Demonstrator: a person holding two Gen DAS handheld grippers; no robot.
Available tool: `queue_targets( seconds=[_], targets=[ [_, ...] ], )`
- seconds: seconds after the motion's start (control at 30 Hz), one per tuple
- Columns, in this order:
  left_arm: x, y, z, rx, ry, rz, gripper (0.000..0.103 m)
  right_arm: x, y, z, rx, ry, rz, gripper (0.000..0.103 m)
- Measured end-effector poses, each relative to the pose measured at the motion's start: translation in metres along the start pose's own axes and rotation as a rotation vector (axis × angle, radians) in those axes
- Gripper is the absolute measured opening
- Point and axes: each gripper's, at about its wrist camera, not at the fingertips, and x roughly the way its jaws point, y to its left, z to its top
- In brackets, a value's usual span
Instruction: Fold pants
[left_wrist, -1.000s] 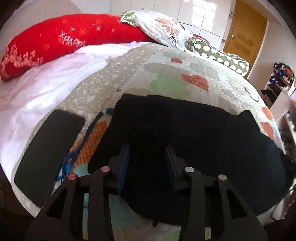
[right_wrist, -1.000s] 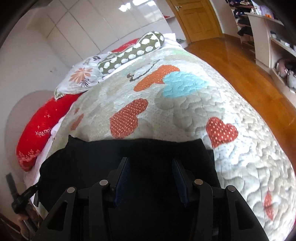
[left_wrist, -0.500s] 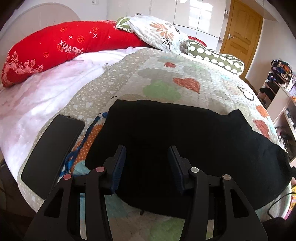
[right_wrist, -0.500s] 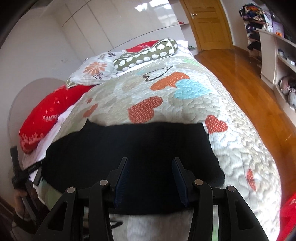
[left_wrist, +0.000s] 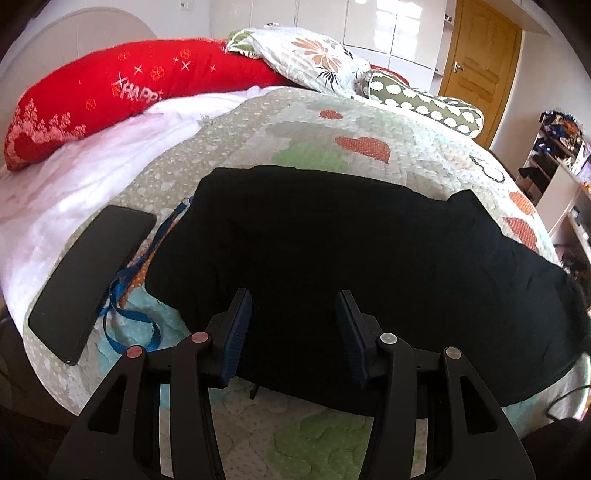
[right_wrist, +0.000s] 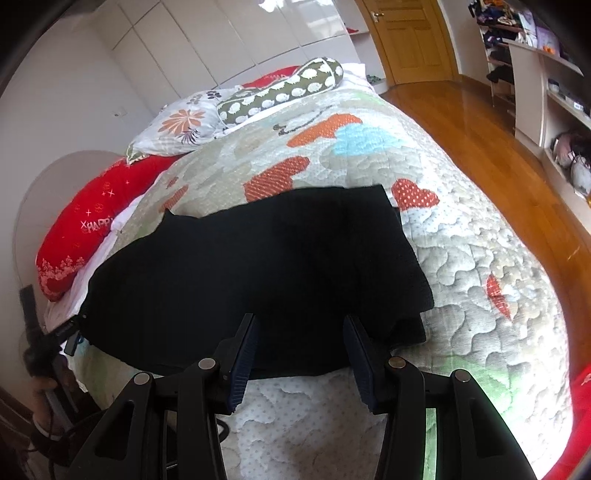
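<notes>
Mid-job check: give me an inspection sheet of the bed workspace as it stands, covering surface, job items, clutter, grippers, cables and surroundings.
Surface: quilted heart-pattern bedspread over a white sheet.
Job's things: black pants lie flat across the near part of the bed, seemingly folded lengthwise, a lower layer showing at their right end.
Clutter: black phone and blue lanyard left of the pants; red pillow, floral pillow, green bolster at the head.
Grippers: left gripper and right gripper open, empty, above the pants' near edge.
Cables: dark cable off the bed's right edge.
Surroundings: wooden door, cluttered shelves, wood floor.
</notes>
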Motion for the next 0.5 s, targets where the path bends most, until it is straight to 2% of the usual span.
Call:
queue_targets(
  seconds=[0.4,0.5],
  targets=[
    [-0.011,-0.007,-0.001,-0.004,-0.009,-0.022,0.047,-0.014,0.007,-0.001,0.016,-0.042,0.031,0.046],
    [-0.014,-0.01,-0.002,-0.001,-0.012,-0.035,0.047,-0.011,0.005,0.0,0.023,-0.035,0.005,0.046]
  ],
)
